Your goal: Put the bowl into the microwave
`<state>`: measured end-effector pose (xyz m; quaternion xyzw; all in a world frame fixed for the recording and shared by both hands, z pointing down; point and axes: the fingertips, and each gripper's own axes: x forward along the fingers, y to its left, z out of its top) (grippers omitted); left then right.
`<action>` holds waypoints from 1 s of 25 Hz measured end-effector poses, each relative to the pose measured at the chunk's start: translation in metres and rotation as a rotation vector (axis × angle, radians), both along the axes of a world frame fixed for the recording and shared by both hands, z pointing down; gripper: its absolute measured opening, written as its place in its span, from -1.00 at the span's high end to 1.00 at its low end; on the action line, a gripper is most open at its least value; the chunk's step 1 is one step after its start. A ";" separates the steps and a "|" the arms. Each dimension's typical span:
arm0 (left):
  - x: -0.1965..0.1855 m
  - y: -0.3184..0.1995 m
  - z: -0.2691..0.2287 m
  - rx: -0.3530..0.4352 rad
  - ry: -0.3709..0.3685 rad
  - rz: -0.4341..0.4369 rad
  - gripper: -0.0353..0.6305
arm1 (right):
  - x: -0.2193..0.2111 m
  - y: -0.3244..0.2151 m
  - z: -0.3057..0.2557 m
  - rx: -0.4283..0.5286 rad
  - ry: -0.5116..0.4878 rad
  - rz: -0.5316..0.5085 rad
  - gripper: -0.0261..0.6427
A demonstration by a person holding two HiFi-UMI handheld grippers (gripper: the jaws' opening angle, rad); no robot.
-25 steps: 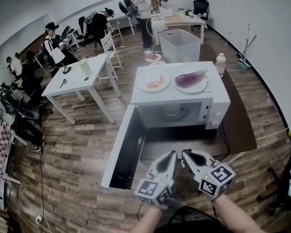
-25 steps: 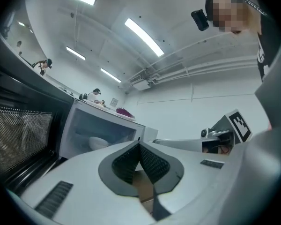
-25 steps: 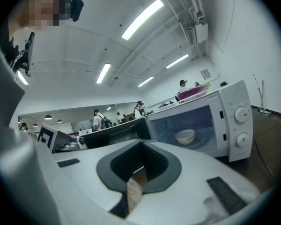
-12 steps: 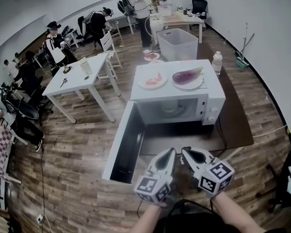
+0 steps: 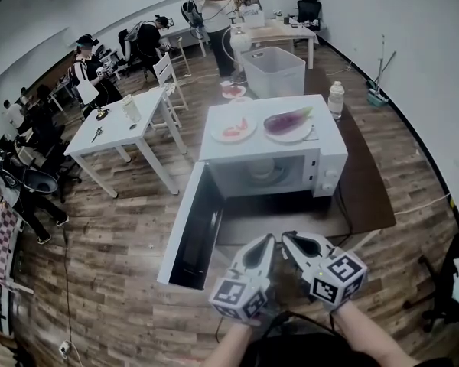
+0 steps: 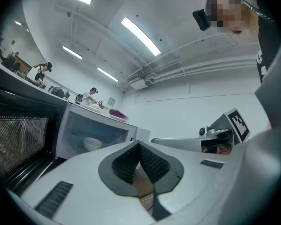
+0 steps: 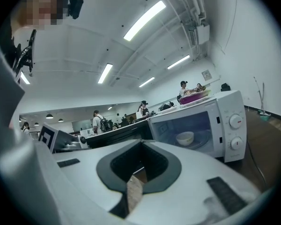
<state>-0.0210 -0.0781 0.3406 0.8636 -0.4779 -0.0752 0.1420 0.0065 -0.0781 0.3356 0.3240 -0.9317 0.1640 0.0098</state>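
Since the bowl (image 7: pixel 185 138) already sits inside the microwave (image 5: pixel 330 153), upright in the middle of the cavity, the step in hand is probably shutting the door (image 5: pixel 190 228), which stands swung wide toward the left of the head view.

Both claws are closed on nothing. The left gripper (image 5: pixel 269 240) shows its 2 ribbed pads meeting at the tips, and the right gripper (image 5: pixel 288 238) does likewise. They hover side by side close to the person, well apart from the microwave.

The left gripper is nearer the door, so it suits the push. It should keep its jaws together, meet the door's outer face near the free edge, and sweep it round the hinge with steady pressure until it latches. A slam could jolt the 2 plates (image 5: pixel 288 134) on top, 1 carrying an eggplant (image 5: pixel 285 120).
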 end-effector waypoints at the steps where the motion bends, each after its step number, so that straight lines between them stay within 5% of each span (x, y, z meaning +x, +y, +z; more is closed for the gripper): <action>1: 0.000 0.000 0.000 0.004 0.004 0.000 0.89 | 0.000 0.000 0.001 0.006 0.000 -0.005 0.92; 25: -0.001 0.032 0.006 -0.026 -0.006 -0.046 0.89 | 0.004 0.033 0.007 -0.024 -0.023 -0.041 0.93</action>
